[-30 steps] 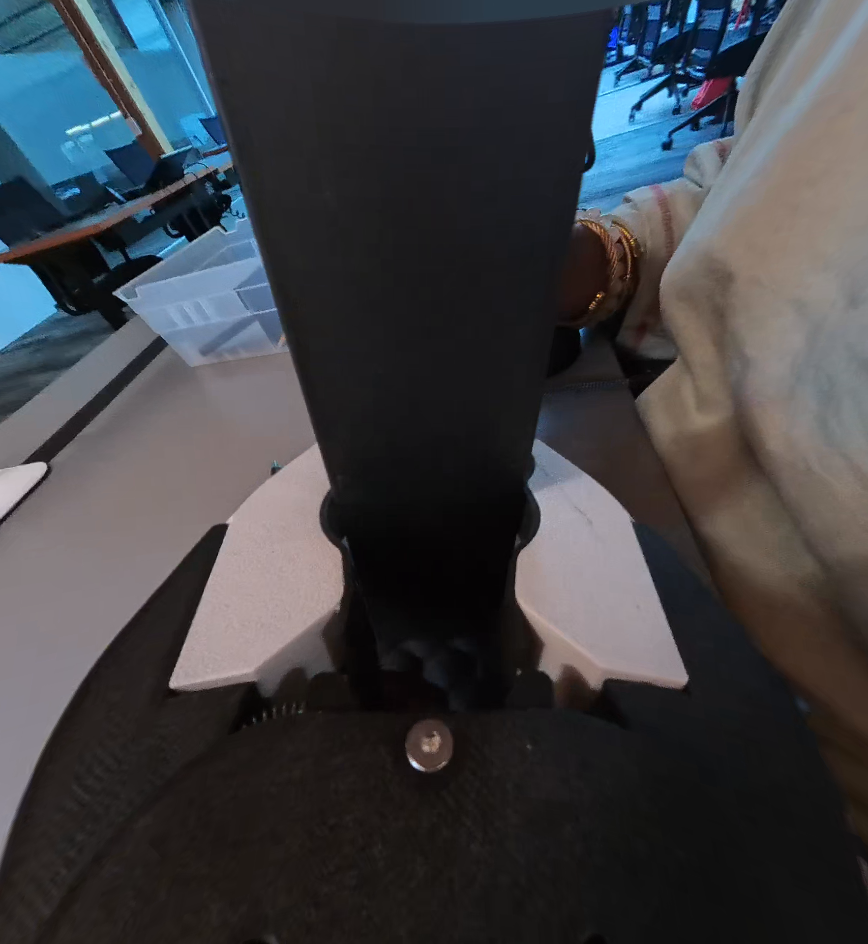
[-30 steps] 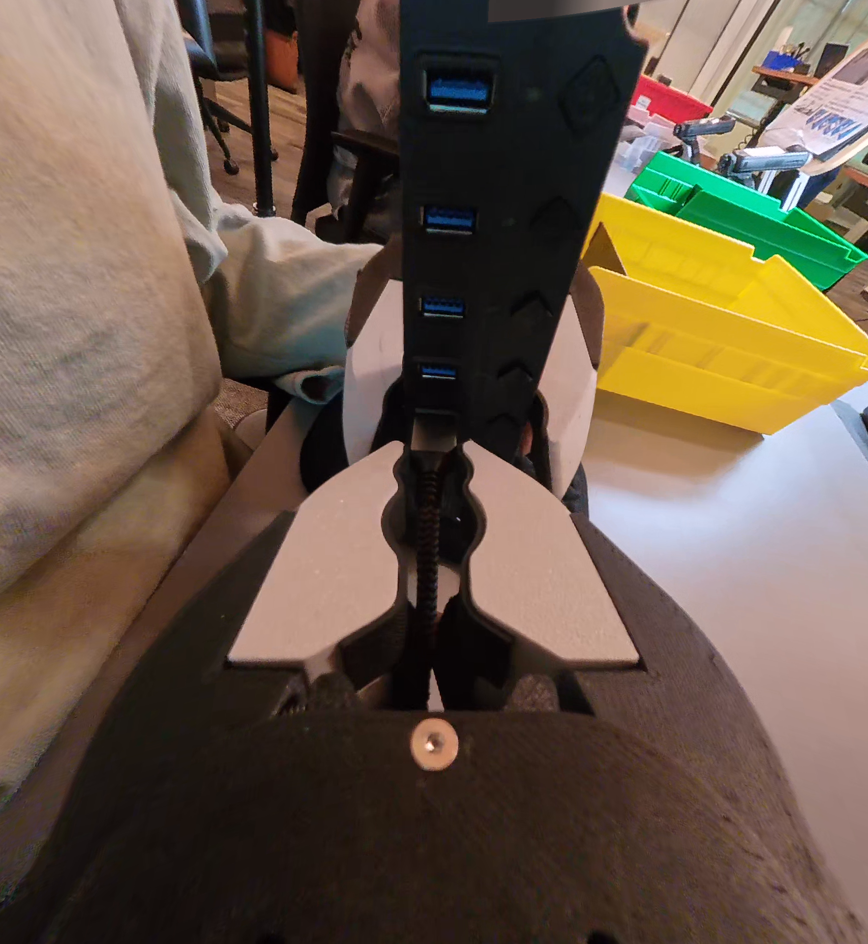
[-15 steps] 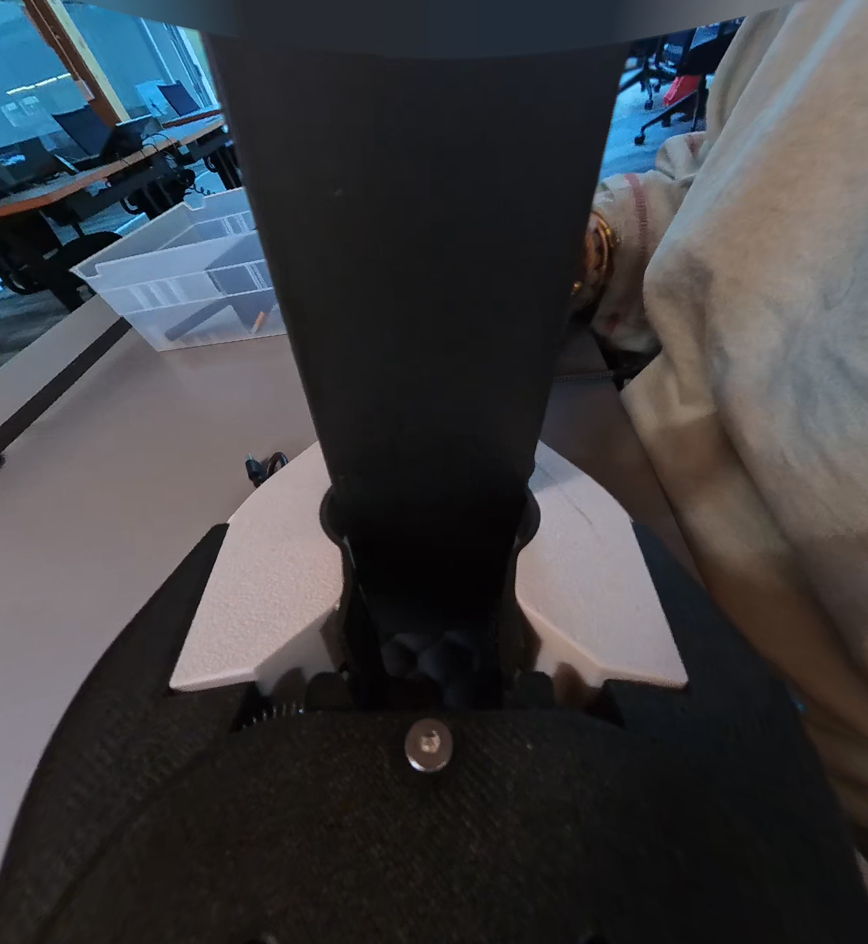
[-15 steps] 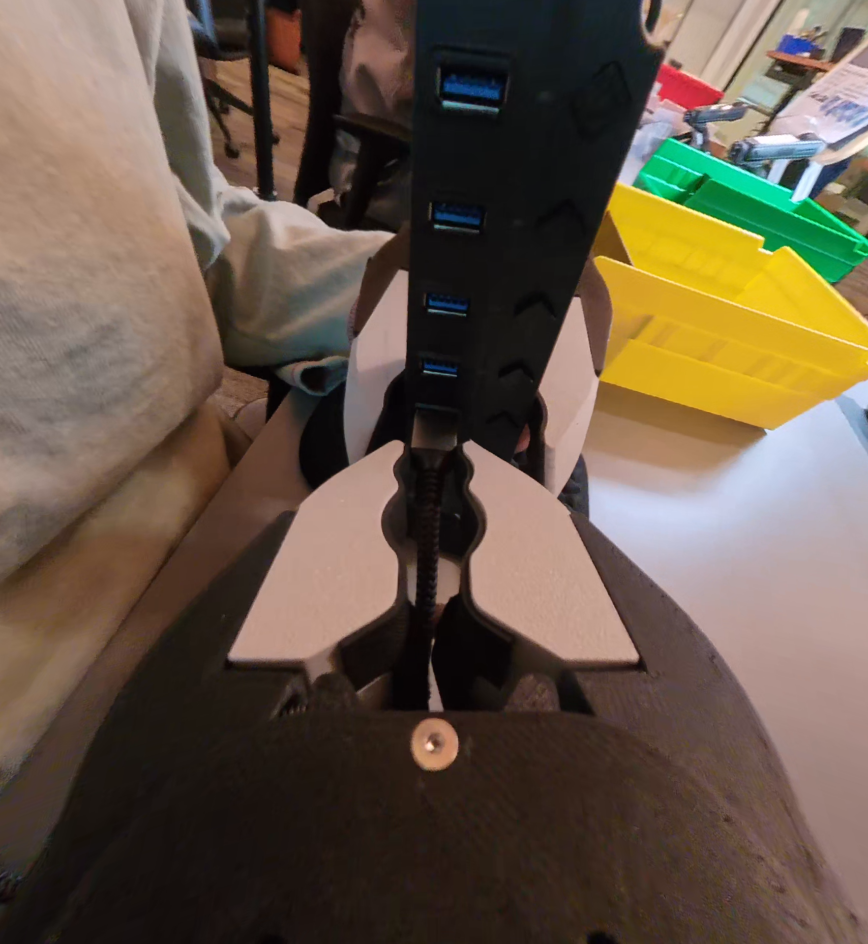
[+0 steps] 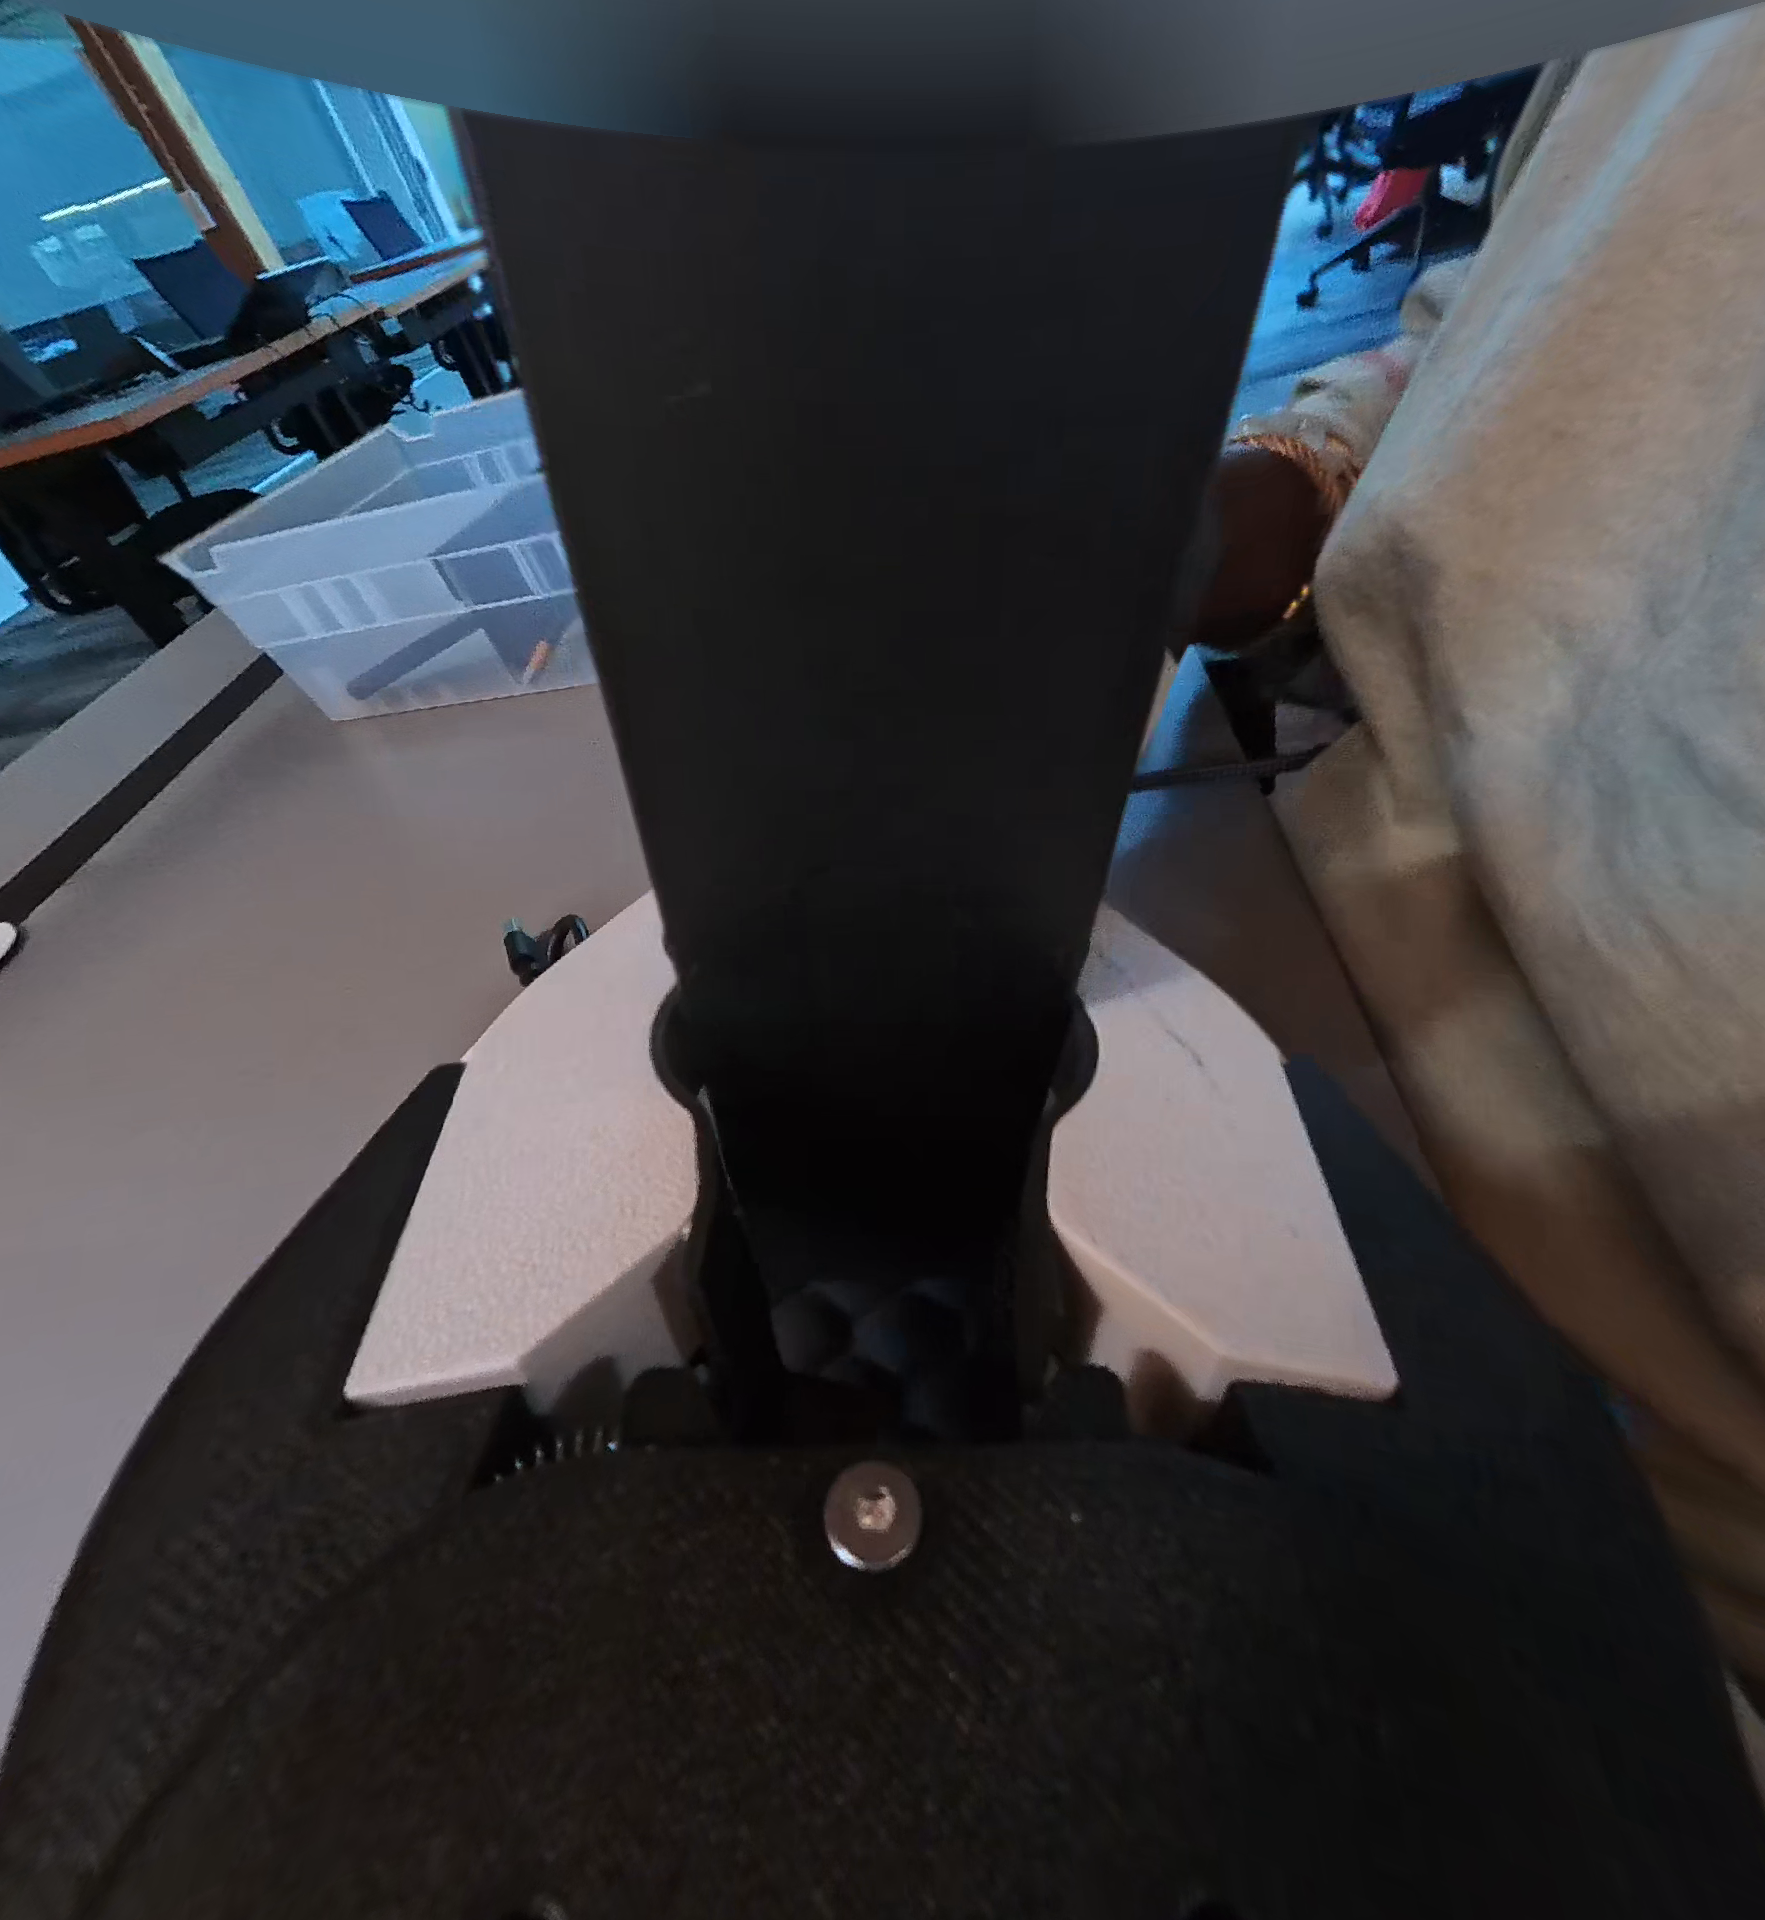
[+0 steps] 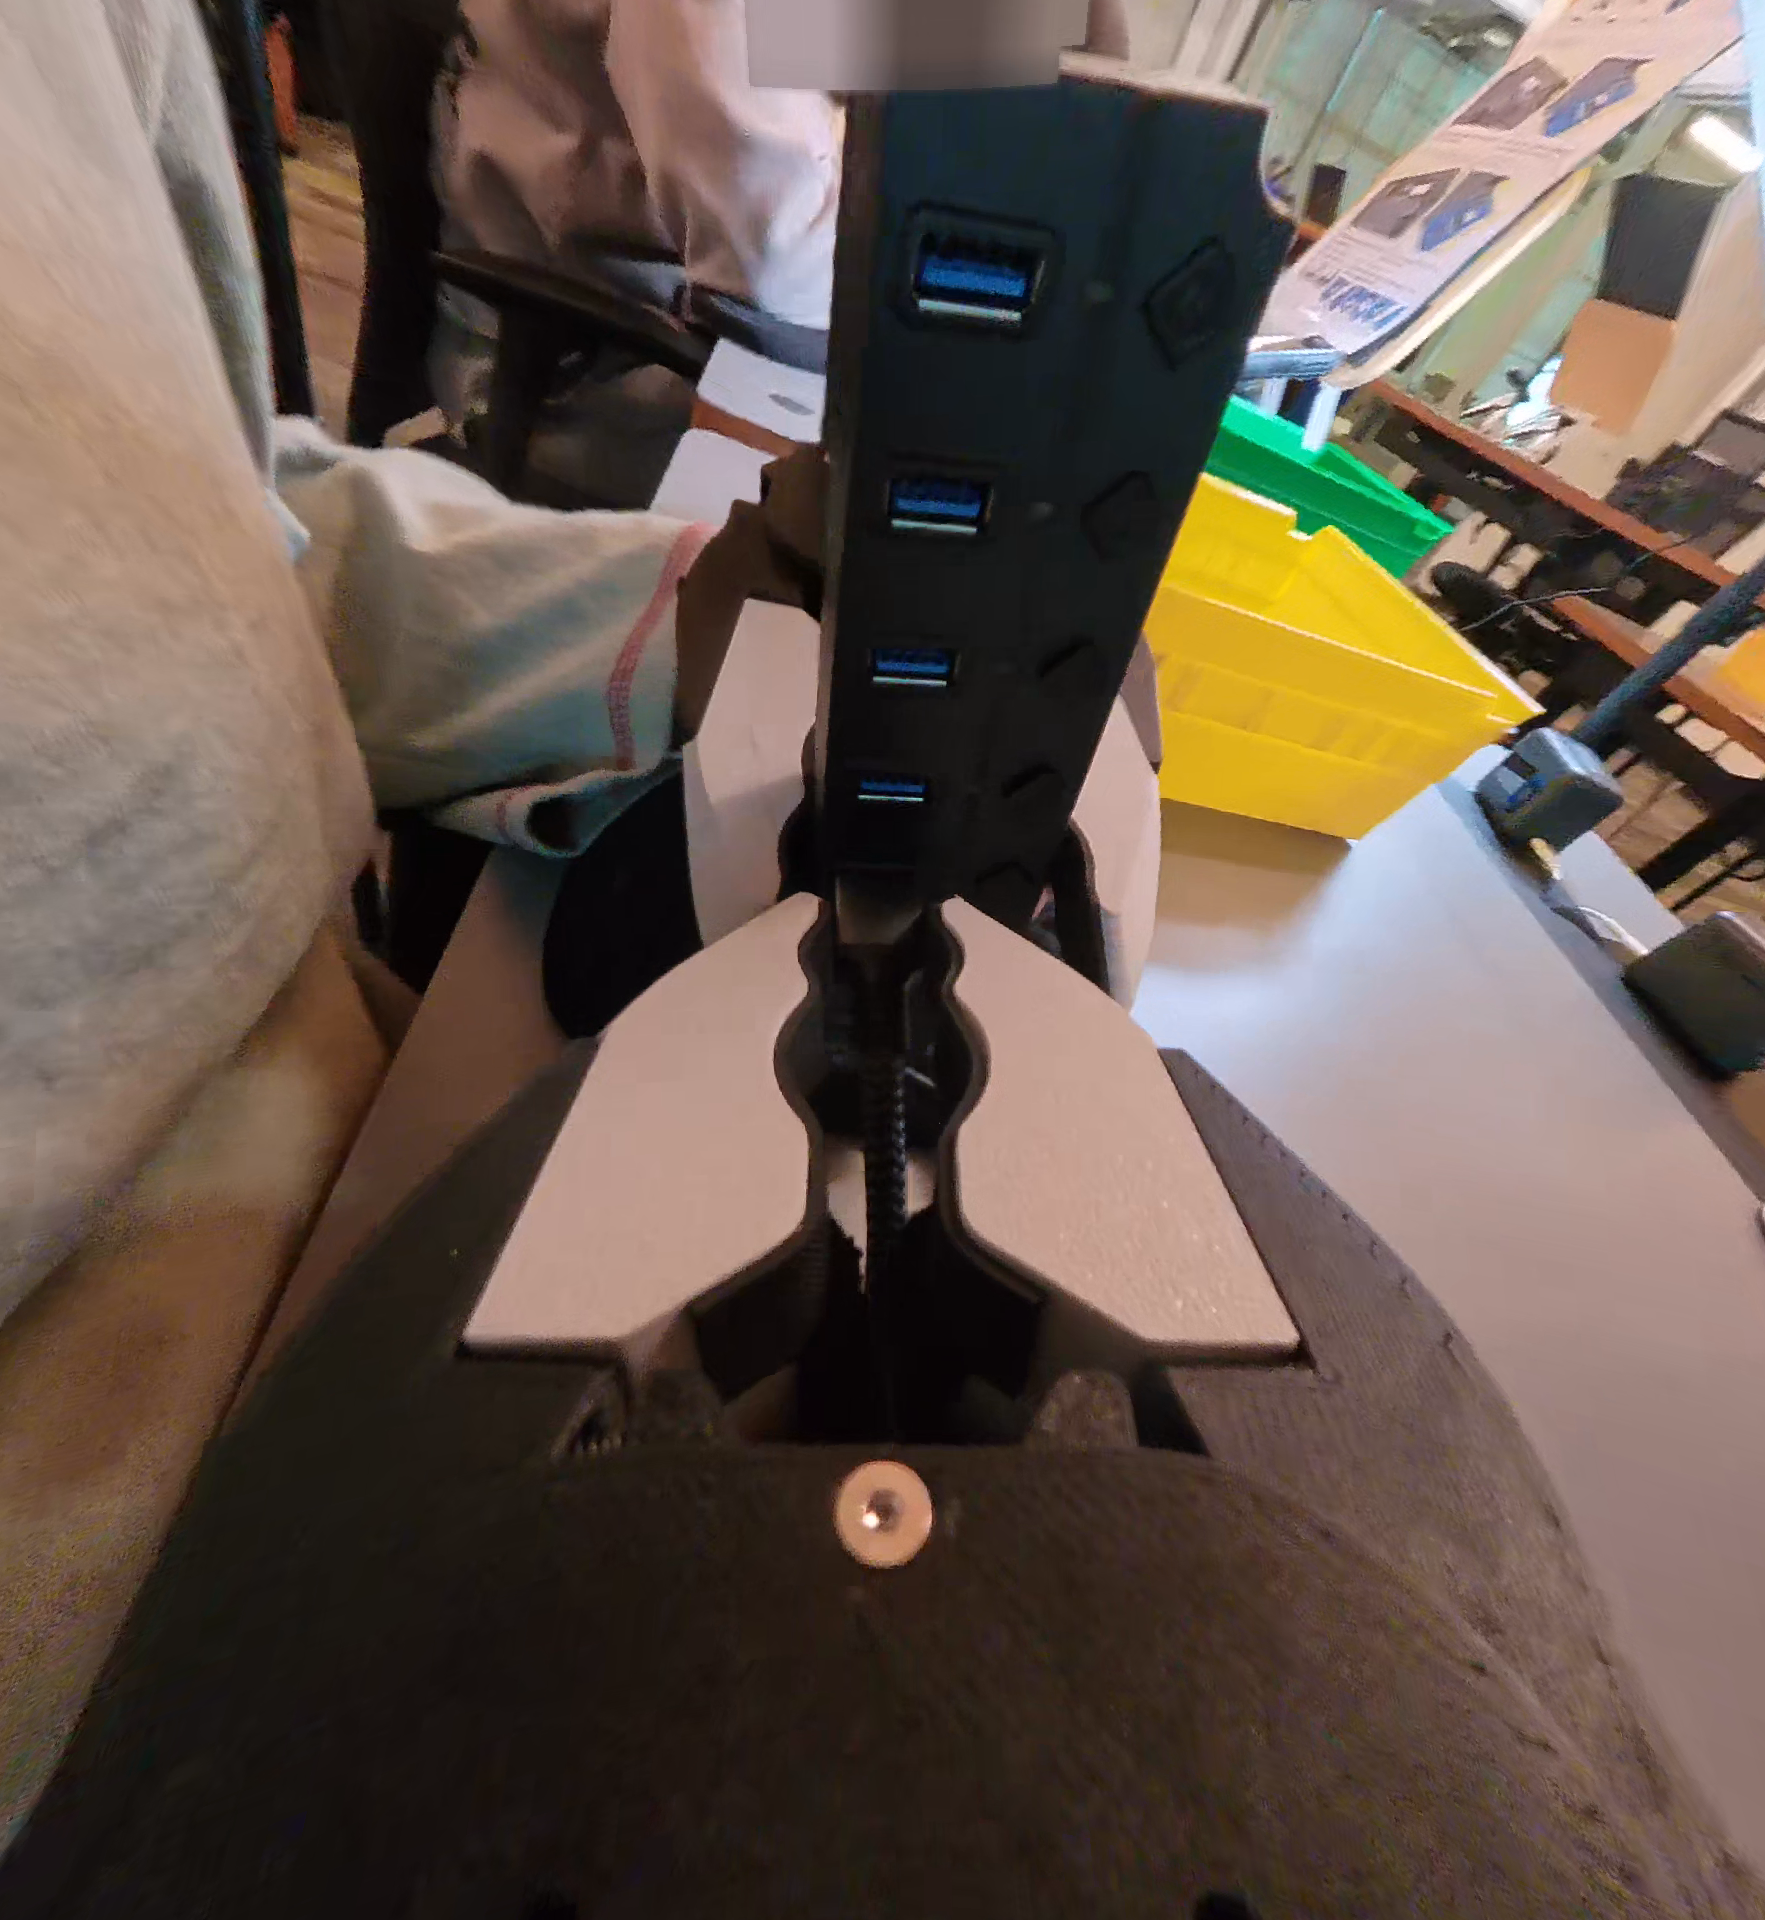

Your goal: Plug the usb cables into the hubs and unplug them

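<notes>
The left gripper (image 5: 873, 1101), jaws pinching one end of the long black plastic USB hub (image 6: 1013, 499), holds it clear above the grey surface (image 6: 1377, 1039). The right gripper (image 6: 883, 997), jaws pressed on the black braided USB cable (image 6: 886, 1143) just behind its plug, meets the hub's nearest port, apparently bracing for a straight pull or push.

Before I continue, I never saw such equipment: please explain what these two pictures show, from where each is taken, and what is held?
No robot here: a person holds two hand-held grippers, each with a camera looking along its two grey fingers.

The left wrist view shows the left gripper shut on a black USB hub, seen from its plain back. Behind it a clear plastic bin stands on the grey table.

The right wrist view shows the same hub from its front, with four free blue ports. The right gripper is shut on a braided black USB cable at the hub's lower end; whether the plug is fully in, I cannot tell. Yellow bins and a green bin stand behind.
</notes>
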Motion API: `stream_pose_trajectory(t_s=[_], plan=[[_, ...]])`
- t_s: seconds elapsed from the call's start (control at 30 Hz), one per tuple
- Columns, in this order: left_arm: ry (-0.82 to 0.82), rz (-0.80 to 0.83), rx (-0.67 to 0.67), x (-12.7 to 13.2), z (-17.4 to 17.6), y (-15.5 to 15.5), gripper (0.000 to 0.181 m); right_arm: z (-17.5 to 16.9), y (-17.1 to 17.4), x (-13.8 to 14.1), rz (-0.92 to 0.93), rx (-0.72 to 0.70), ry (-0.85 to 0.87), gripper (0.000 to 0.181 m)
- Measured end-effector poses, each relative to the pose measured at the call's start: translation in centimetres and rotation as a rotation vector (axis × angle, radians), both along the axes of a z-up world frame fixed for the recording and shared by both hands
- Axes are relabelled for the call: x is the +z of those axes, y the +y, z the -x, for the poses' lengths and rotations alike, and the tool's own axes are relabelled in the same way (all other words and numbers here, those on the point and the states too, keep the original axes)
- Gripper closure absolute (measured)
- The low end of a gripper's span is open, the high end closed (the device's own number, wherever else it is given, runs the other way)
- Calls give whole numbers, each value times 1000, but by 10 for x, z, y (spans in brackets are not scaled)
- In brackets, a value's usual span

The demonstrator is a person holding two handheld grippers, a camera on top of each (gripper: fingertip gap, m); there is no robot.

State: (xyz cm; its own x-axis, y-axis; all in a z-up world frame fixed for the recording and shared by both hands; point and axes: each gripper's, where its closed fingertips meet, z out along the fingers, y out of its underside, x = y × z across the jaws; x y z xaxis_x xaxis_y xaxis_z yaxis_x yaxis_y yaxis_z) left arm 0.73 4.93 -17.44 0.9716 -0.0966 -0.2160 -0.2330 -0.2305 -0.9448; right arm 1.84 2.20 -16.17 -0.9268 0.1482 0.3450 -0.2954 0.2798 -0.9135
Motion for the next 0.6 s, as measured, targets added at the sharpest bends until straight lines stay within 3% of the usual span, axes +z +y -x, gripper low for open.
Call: stream_pose_trajectory(t_s=[0.17,0.33,0.5,0.6], plan=[[30,43,-16,-4,-2,4,116,1,5,-2,-58,182,-46,165],[17,21,-5,-3,-1,3,116,-1,6,-4,-57,28,-5,165],[2,28,-10,-4,-1,7,116,2,11,-5,-59,122,-62,165],[-9,-4,9,-1,3,-8,117,33,53,16,139,9,-152,166]])
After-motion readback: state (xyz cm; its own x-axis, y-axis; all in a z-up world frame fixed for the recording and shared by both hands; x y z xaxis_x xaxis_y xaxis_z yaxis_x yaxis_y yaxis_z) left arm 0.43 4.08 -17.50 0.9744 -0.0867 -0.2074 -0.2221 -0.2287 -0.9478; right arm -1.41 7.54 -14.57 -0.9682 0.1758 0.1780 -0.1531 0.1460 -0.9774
